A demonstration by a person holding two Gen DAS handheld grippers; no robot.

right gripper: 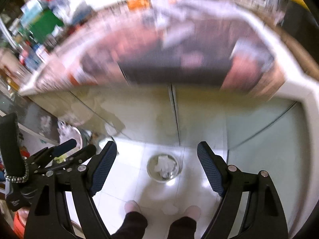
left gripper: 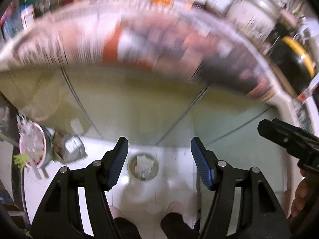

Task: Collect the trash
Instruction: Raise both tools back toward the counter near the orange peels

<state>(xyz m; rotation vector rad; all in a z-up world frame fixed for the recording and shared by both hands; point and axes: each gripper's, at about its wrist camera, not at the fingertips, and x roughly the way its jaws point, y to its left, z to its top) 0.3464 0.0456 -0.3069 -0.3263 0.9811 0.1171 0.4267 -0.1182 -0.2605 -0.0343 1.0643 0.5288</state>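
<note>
On the left, near the floor, a pink-rimmed bin (left gripper: 32,145) stands with crumpled wrappers (left gripper: 69,147) just beside it. The left gripper (left gripper: 159,160) hangs high above the white tiled floor (left gripper: 173,181), its blue pads (left gripper: 117,165) spread apart with nothing between them. Straight below, between the fingers, I see a small round metal can (left gripper: 143,166) on the floor, and white crumpled paper (left gripper: 144,162) lies inside it. Under it two feet in pale slippers (right gripper: 132,207) and dark trouser legs show. More to the right, the right gripper (right gripper: 156,167) also points down at the same can (right gripper: 164,167); it is wide open and empty. Above both, a table edge covered with a printed sheet (right gripper: 175,59) crosses the view, too blurred to read.
</note>
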